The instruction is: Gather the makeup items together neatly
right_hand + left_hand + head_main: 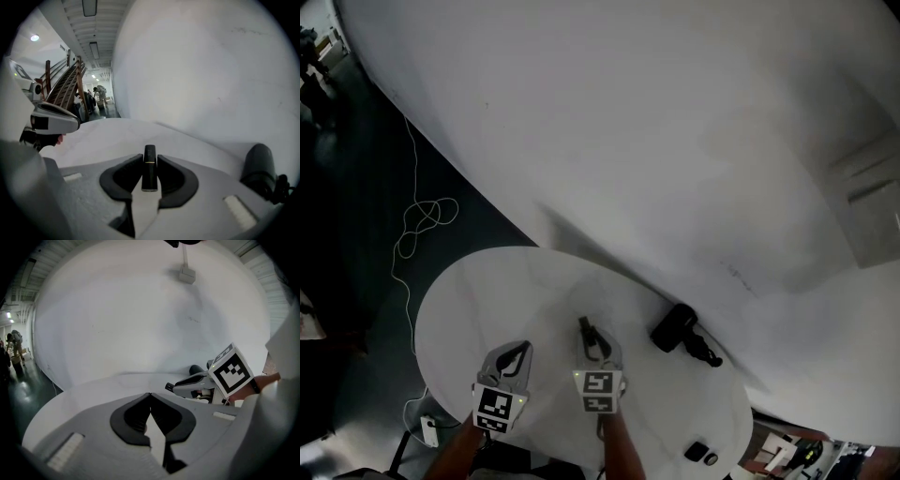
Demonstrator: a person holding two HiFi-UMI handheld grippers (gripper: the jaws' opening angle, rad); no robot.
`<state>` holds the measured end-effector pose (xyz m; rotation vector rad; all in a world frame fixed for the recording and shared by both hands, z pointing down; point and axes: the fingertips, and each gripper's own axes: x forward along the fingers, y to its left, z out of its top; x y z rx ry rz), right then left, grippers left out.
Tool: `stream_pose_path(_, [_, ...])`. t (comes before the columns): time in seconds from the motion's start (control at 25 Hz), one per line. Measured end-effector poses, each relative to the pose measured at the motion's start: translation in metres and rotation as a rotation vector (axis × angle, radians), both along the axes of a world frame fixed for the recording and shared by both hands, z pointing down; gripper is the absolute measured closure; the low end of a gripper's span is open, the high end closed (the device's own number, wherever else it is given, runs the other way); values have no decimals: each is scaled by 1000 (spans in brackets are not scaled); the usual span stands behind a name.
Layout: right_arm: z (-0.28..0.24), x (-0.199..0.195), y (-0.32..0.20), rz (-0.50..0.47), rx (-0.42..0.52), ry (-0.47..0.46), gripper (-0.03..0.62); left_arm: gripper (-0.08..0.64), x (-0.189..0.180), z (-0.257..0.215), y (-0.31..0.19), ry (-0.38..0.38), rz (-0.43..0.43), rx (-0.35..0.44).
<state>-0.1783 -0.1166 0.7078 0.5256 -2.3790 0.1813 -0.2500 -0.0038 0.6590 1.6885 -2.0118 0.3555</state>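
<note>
Two tools hover over the round white tabletop point(478, 300). On the right tool point(150, 158), the jaws are clamped on a slim black tube with a thin gold band point(149, 171), probably a lipstick, held upright between the pads near the tabletop's middle. On the left tool point(150, 397), the jaws meet tip to tip with nothing between them.

The step in hand appears to be moving the tube to the group. Keep the clamp firm and the tube vertical. Set it down just beside the large black cylinder point(673, 328) without nudging it, and release only once it is seated.

Count:
- one tube
- one cylinder, with a smaller black piece point(705, 352) touching it
- two small dark items point(702, 454) near the tabletop's edge
</note>
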Motion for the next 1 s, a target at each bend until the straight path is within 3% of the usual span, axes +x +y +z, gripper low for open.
stream_pose_path(0.36, [-54,52,-7,99,36,-43,492,549,40,-51,-29,-31,86,77])
stream_pose_path(1.0, [-104,195,-10,363,92,-62,492,549,157,-106,-62,-42,316,166])
